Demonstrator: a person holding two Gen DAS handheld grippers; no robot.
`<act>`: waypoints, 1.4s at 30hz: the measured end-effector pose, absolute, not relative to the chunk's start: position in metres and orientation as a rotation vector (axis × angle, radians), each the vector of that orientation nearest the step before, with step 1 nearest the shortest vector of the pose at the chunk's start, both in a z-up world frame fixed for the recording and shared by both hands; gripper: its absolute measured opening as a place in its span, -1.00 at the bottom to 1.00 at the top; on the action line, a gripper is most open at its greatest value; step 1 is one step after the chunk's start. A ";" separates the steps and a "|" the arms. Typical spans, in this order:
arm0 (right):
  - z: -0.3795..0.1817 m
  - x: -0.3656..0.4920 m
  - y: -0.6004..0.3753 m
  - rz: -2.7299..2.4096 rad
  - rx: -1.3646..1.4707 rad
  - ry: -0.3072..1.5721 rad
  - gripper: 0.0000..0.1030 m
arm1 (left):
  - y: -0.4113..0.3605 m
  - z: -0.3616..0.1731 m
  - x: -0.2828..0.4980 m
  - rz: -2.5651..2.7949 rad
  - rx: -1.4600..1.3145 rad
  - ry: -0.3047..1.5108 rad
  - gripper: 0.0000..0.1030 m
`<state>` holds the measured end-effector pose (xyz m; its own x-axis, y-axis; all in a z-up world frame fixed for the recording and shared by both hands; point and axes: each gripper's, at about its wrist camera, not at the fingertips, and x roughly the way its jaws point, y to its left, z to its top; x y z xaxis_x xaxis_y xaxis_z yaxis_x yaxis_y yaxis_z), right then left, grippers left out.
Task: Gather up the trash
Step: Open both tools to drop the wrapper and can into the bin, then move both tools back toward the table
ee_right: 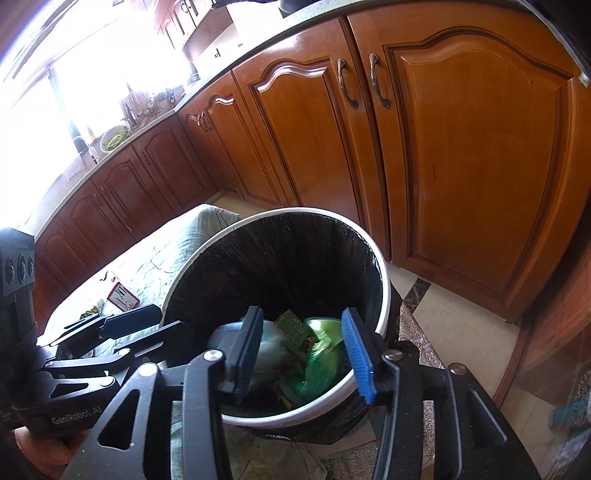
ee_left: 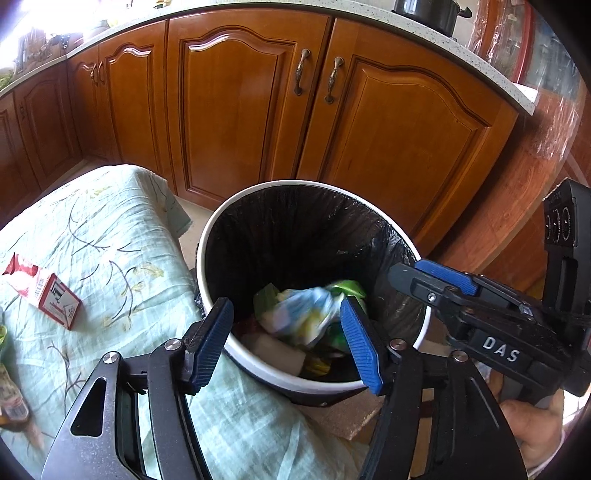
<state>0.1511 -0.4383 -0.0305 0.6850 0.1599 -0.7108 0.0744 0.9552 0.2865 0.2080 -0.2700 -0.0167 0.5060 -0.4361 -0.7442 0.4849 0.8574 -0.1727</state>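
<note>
Trash bin (ee_left: 218,236) – white rim, black liner – stands on the floor right beside the cloth-covered bench (ee_left: 110,236), in front of wooden cabinets (ee_left: 236,110). Inside it sits a heap of trash: a crumpled pale bag with blue and yellow print (ee_left: 303,314), green wrappers (ee_right: 317,354) and something white low down (too blurred to name). Left gripper (ee_left: 288,339) hovers over the near rim of the bin, its blue fingers (ee_left: 356,347) spread wide with nothing between them. Right gripper (ee_right: 299,350) also hangs above the bin mouth, fingers (ee_right: 354,354) released and empty – in the left wrist view it comes in from the right, over the rim. A red-and-white carton (ee_left: 48,295) lies on its side on the bench cloth, well apart from the bin. A bottle (ee_left: 13,398) shows at the bench's left edge, partly cut off. A black pot (ee_left: 428,14) sits up on the counter above the cabinets.
</note>
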 end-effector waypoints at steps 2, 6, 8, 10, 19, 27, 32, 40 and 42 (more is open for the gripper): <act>-0.027 0.147 -0.437 0.047 0.306 0.803 0.06 | -0.263 -0.017 0.204 -0.550 0.047 0.879 0.22; -0.021 0.133 -0.433 0.048 0.336 0.746 0.22 | -0.238 -0.019 0.194 -0.518 -0.007 0.882 0.23; -0.018 0.125 -0.428 0.057 0.358 0.707 0.37 | -0.224 -0.020 0.187 -0.496 -0.029 0.882 0.23; -0.015 0.118 -0.421 0.073 0.380 0.677 0.47 | -0.210 -0.020 0.181 -0.477 -0.048 0.879 0.23; -0.022 0.106 -0.382 0.167 0.436 0.675 0.52 | -0.145 -0.018 0.155 -0.361 -0.117 0.842 0.27; -0.023 0.104 -0.331 0.289 0.384 0.715 0.66 | -0.084 -0.022 0.137 -0.259 -0.191 0.842 0.30; -0.020 0.106 -0.298 0.348 0.320 0.719 0.83 | -0.047 -0.022 0.129 -0.199 -0.249 0.835 0.32; -0.027 0.118 -0.266 0.406 0.257 0.762 0.87 | -0.005 -0.029 0.127 -0.118 -0.316 0.837 0.40; -0.029 0.122 -0.260 0.414 0.242 0.770 0.90 | 0.003 -0.031 0.128 -0.103 -0.332 0.841 0.41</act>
